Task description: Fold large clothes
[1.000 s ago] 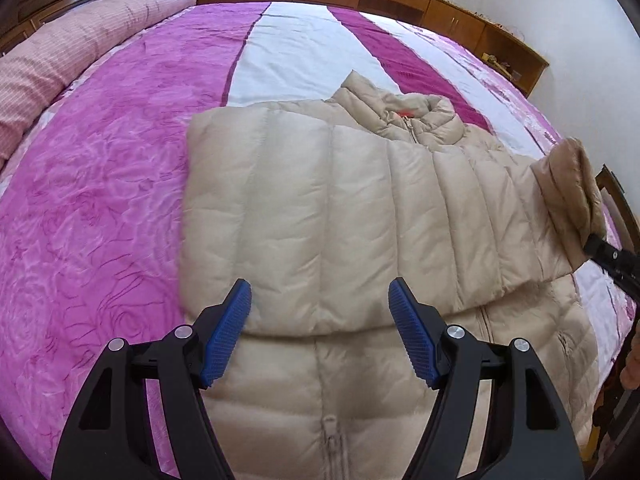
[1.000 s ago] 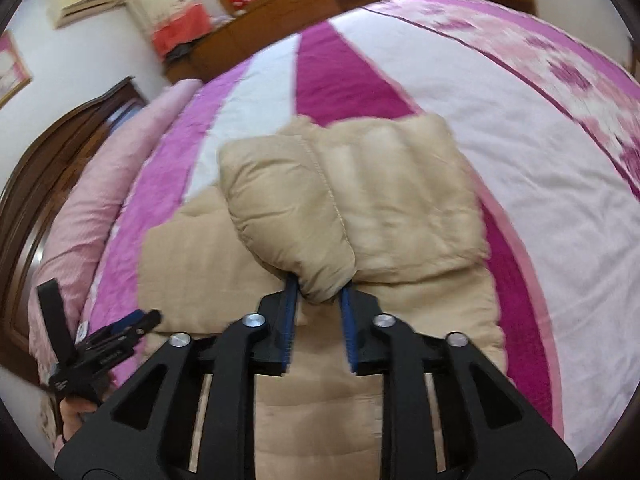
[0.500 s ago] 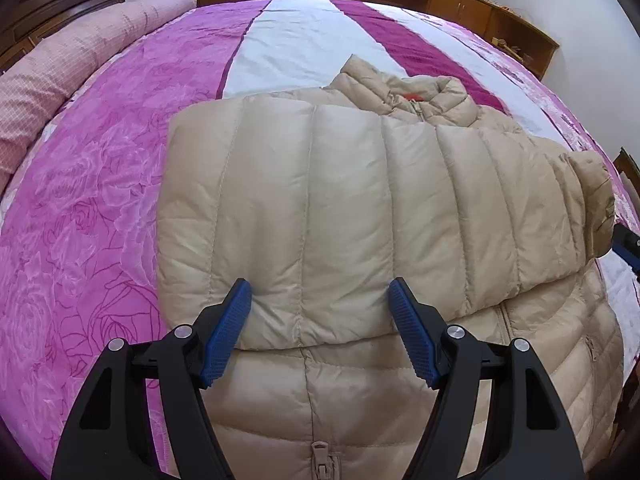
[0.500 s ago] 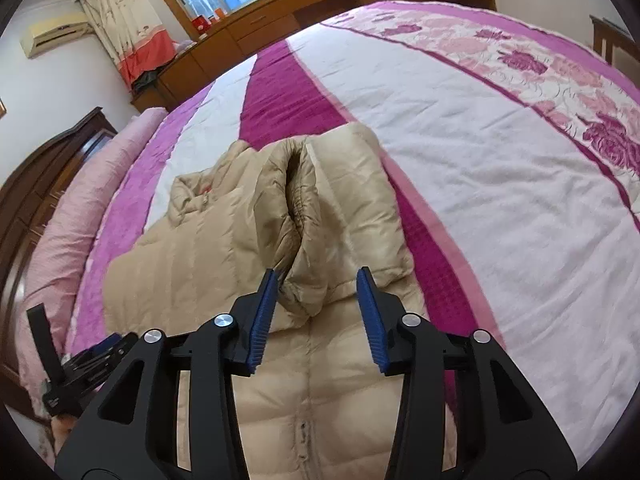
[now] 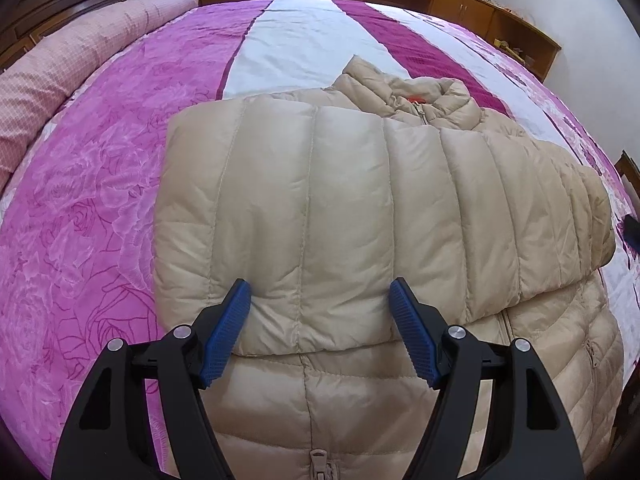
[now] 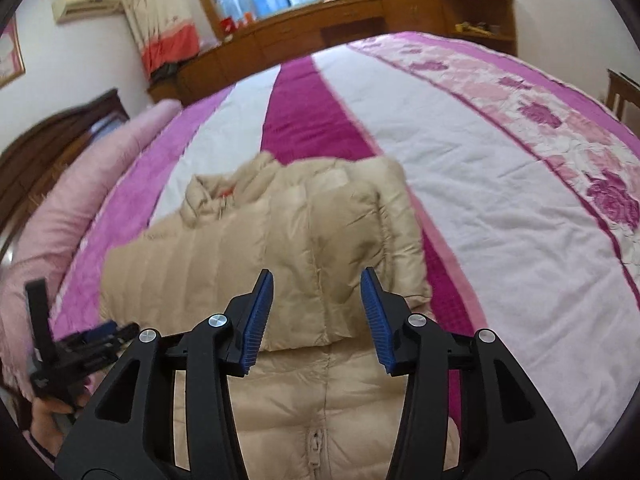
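A beige quilted down jacket (image 5: 360, 216) lies front up on the bed, zipper toward me, collar at the far end. A sleeve (image 5: 460, 208) is folded across its chest. My left gripper (image 5: 320, 328) is open and empty, its blue pads at the near edge of the folded sleeve. In the right wrist view the jacket (image 6: 288, 248) lies with the sleeve cuff (image 6: 400, 248) at its right side. My right gripper (image 6: 316, 316) is open and empty just before the cuff. The left gripper also shows in the right wrist view (image 6: 80, 344), at the lower left.
The bed cover (image 5: 100, 200) is pink, magenta and white striped. A pink rolled quilt (image 5: 60, 68) lies along the left by a dark headboard. Wooden cabinets (image 6: 360, 28) line the far wall under a window. A wooden chair (image 6: 622, 88) stands at the bed's right.
My right gripper opened and let go of the sleeve cuff, which now lies across the jacket. It then drew back a little. My left gripper stayed open and moved closer to the sleeve.
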Available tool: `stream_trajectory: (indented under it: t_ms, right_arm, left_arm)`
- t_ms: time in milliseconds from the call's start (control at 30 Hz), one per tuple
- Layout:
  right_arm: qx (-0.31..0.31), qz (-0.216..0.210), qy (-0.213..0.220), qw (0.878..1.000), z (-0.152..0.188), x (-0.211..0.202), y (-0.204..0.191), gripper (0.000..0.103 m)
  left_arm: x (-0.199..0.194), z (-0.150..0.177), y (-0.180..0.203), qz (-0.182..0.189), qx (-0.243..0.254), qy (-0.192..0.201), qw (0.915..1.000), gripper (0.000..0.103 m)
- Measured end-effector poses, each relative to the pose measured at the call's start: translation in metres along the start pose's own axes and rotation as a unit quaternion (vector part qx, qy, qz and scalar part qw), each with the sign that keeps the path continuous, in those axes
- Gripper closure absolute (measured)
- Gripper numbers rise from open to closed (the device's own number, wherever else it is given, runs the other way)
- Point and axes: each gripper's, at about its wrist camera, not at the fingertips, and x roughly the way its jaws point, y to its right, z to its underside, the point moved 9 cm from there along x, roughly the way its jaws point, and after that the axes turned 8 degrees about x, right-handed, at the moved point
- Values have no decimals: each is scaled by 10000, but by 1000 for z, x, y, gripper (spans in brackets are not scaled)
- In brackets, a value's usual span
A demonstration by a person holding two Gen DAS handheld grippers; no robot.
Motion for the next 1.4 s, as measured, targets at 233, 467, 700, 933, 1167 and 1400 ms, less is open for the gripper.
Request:
stream_trajectory:
  t_ms: [233,467,700,933,1167,1400]
  right_arm:
    - [-21,399,-410,9984,13,50,25,57]
    - [-38,303,-419,9987,13,39,25,49]
    - [-411,217,-434,9980,25,-9,20,39]
    - [-645,245,-693,9952,64,-47,30,38]
    - [-696,348,-835,9935,101,-75,46,34]
    - [-827,624,-1039,9892,136,-86,70,33]
  left_arm:
    - [4,-2,0,7,25,-32,10000,32]
    - [-14,-4,-1,30,64,33,10000,32]
    - [-53,17,-10,-64,230,-29,9997,32]
    - [-84,64,-23,23,-54,-237,9997,32]
    - [-101,107,-24,13,4,-448,9990,32]
    - [-110,143,-24,8,71,-626,9980,32]
